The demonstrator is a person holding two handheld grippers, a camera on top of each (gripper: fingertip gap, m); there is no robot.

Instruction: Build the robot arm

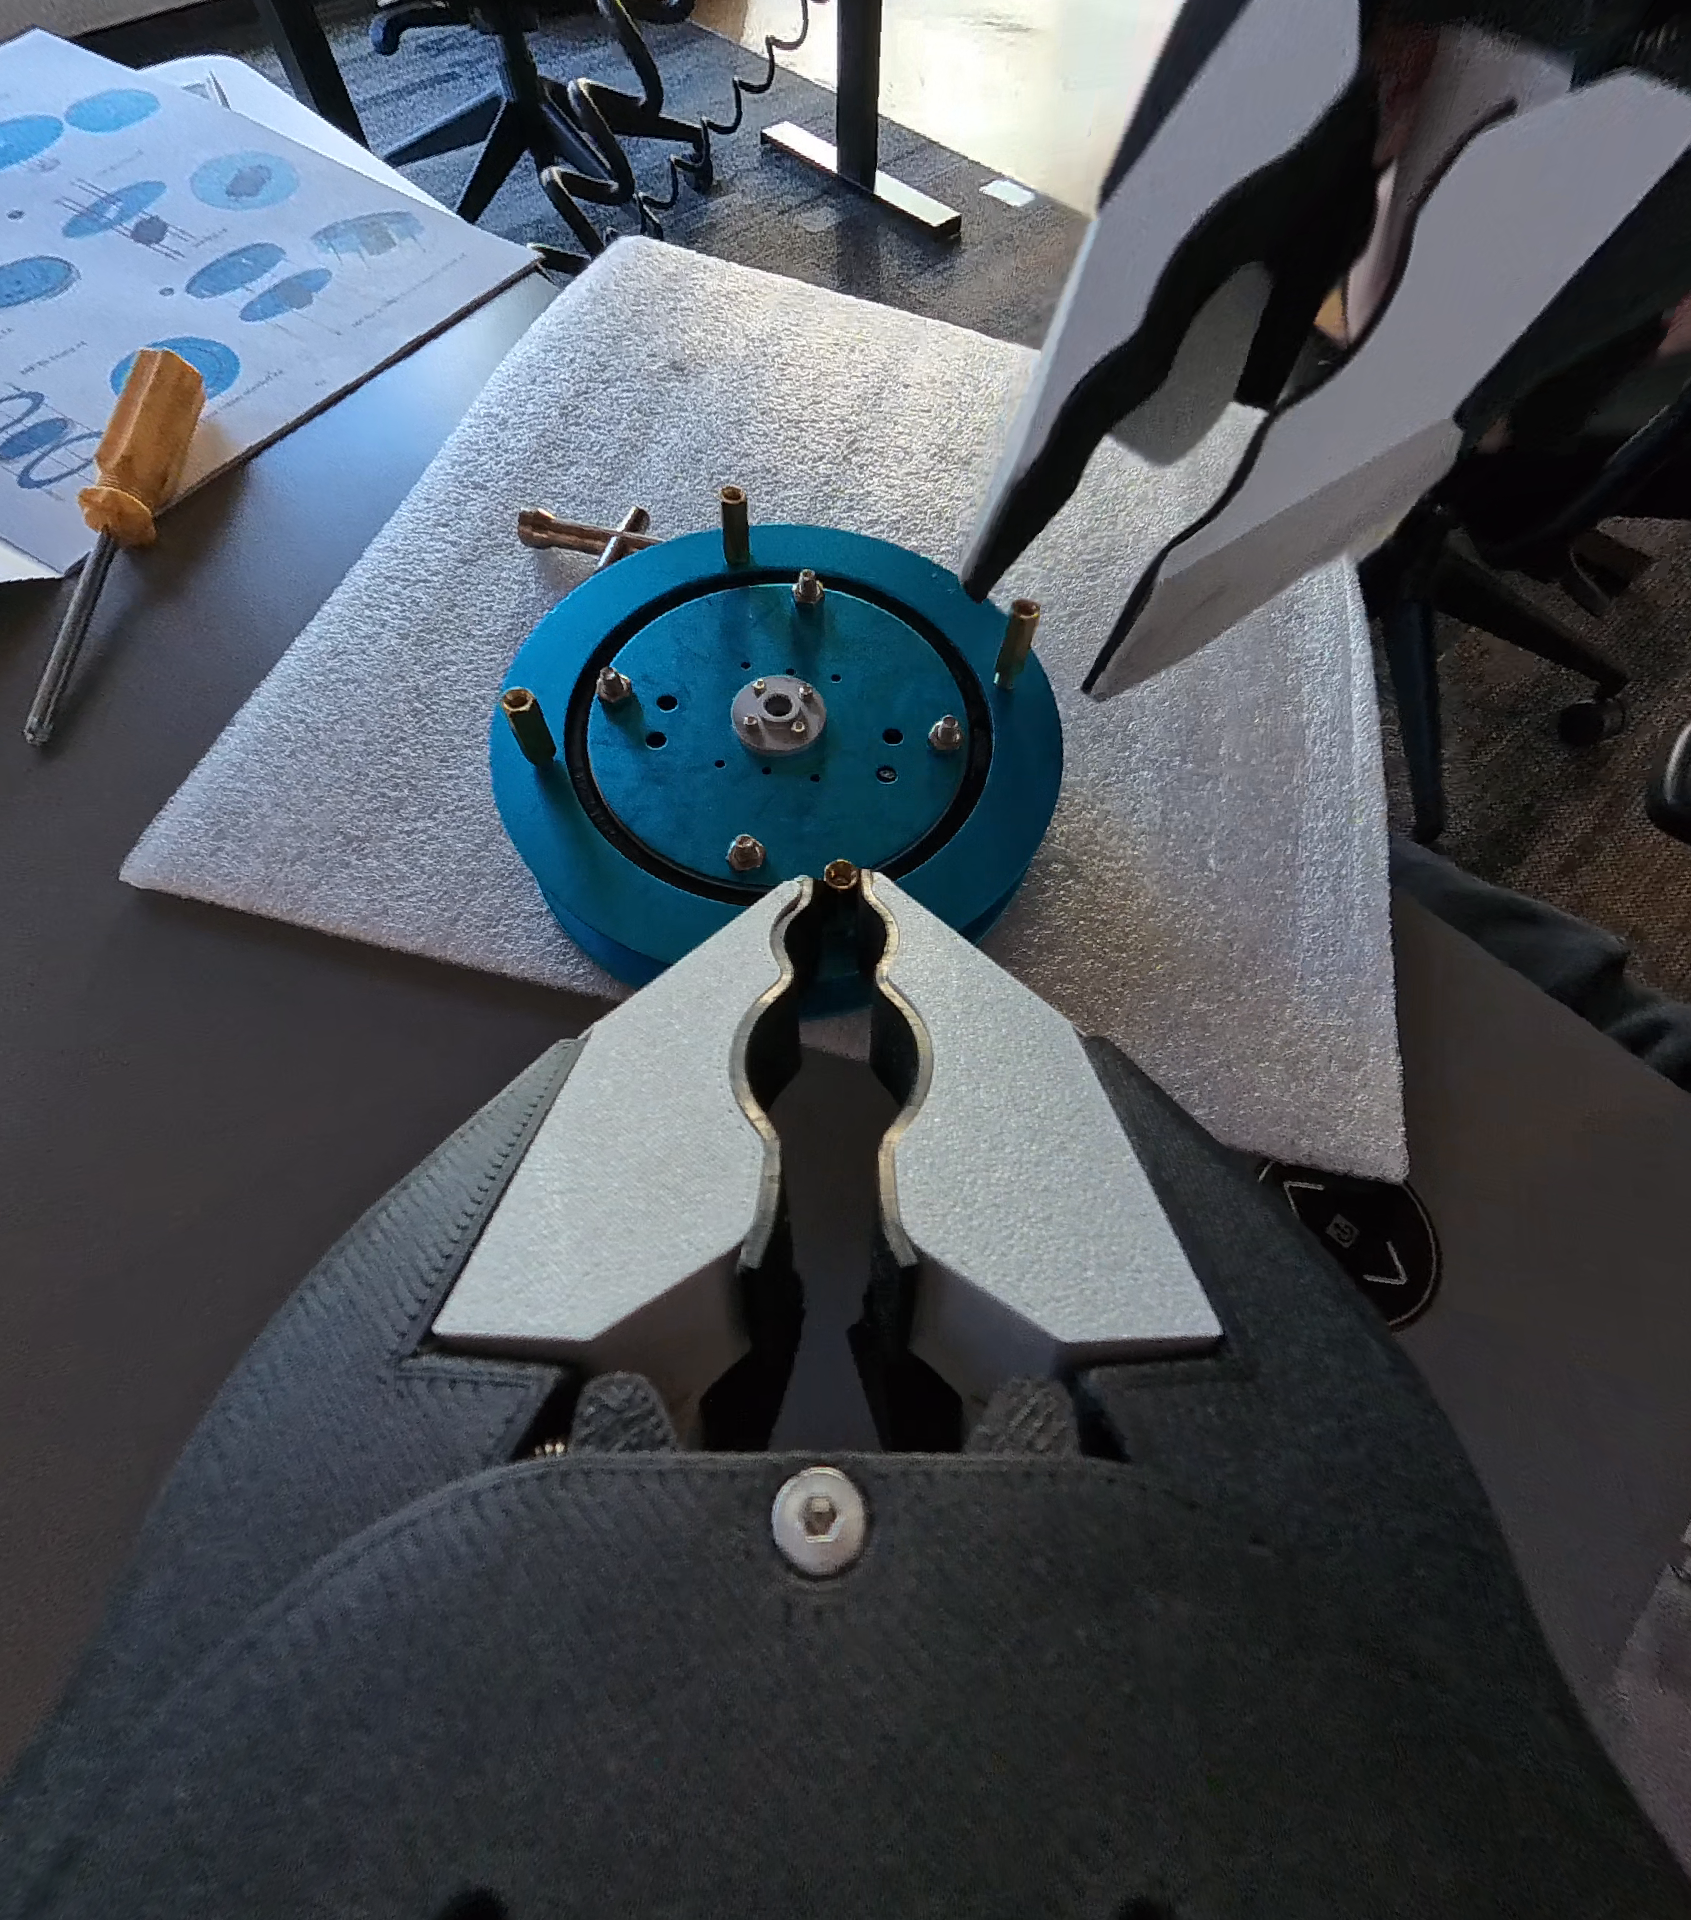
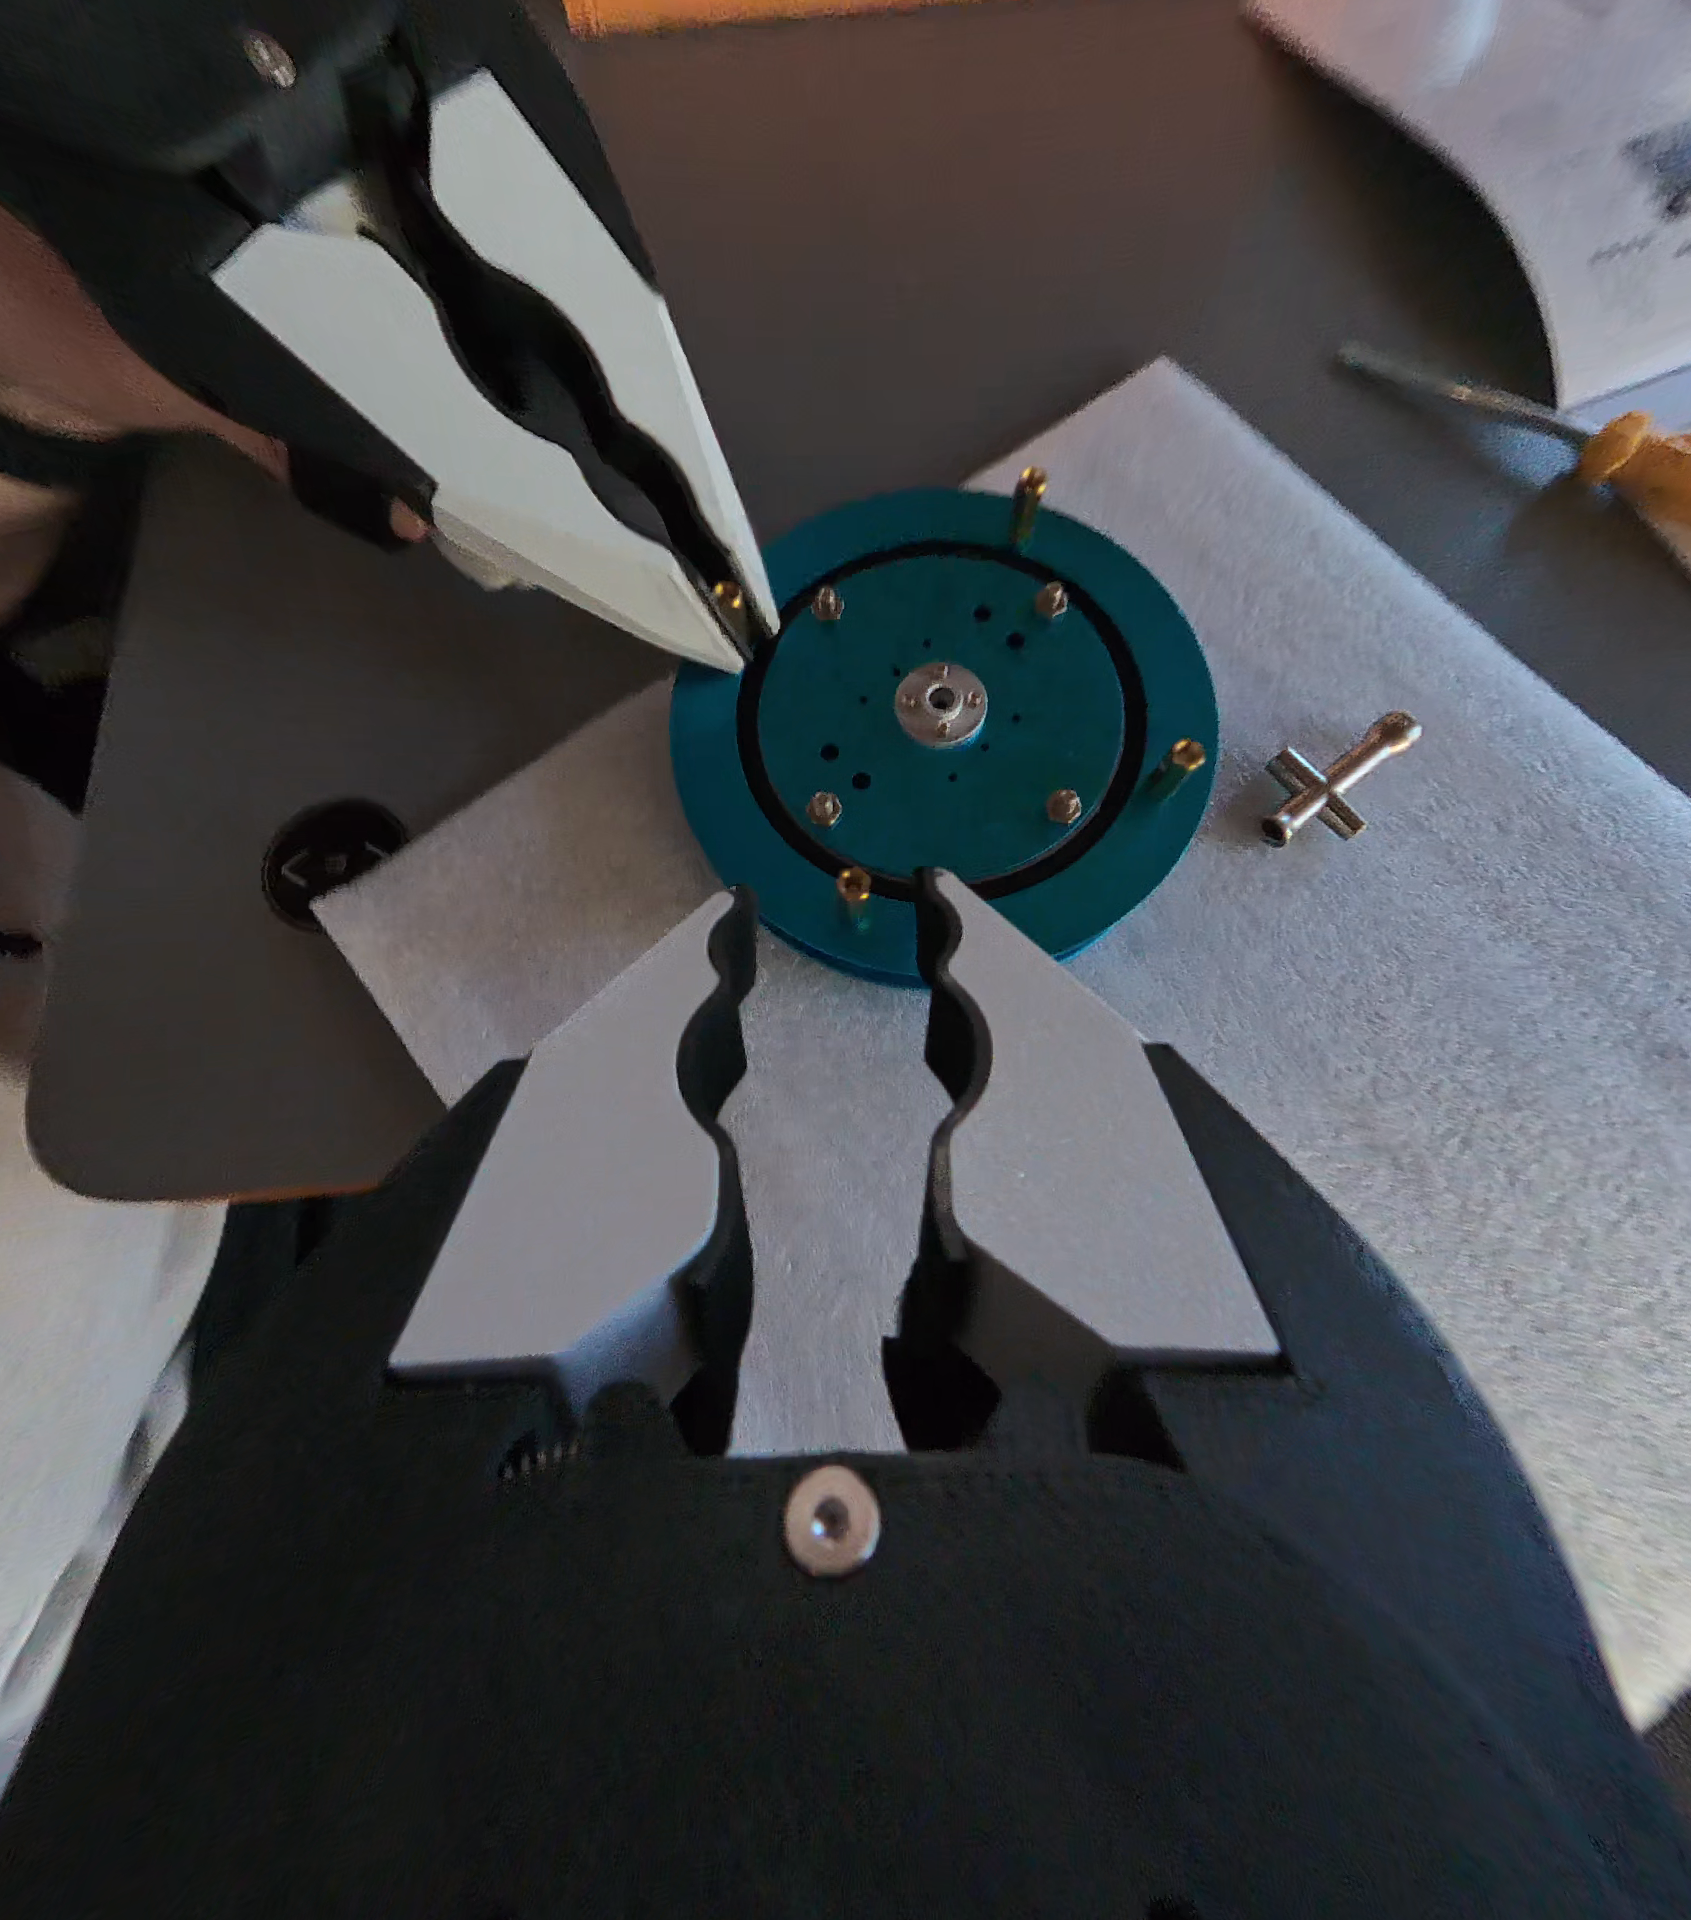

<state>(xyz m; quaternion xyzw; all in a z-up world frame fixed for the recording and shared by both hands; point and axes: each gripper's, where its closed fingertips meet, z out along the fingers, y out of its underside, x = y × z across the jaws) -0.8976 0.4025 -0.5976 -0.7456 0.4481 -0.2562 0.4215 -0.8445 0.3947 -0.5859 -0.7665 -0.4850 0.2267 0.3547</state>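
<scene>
A blue round disc (image 1: pixel 1028 790) lies on a white foam pad (image 1: pixel 612 416). It has an inner blue plate with a grey hub (image 1: pixel 776 712) and brass nuts, and brass standoffs stand on its outer ring. My left gripper (image 1: pixel 839 883) is shut on the near brass standoff (image 1: pixel 839 878); it also shows in the right wrist view (image 2: pixel 747 634). My right gripper (image 2: pixel 836 891) is open, its tips on either side of another brass standoff (image 2: pixel 853 894) at the disc's (image 2: pixel 1168 665) edge, not touching it. In the left wrist view it (image 1: pixel 1033 634) hangs over the disc's far right.
A small metal cross-shaped wrench (image 2: pixel 1340 779) lies on the foam pad (image 2: pixel 1340 1091) beside the disc. A yellow-handled screwdriver (image 1: pixel 134 457) rests on printed diagram sheets (image 1: pixel 93 260) on the dark table. A round black grommet (image 1: pixel 1360 1236) sits near the pad's corner. Office chairs stand beyond the table edge. Across from one pair of fingers to the other is roughly 7 cm.
</scene>
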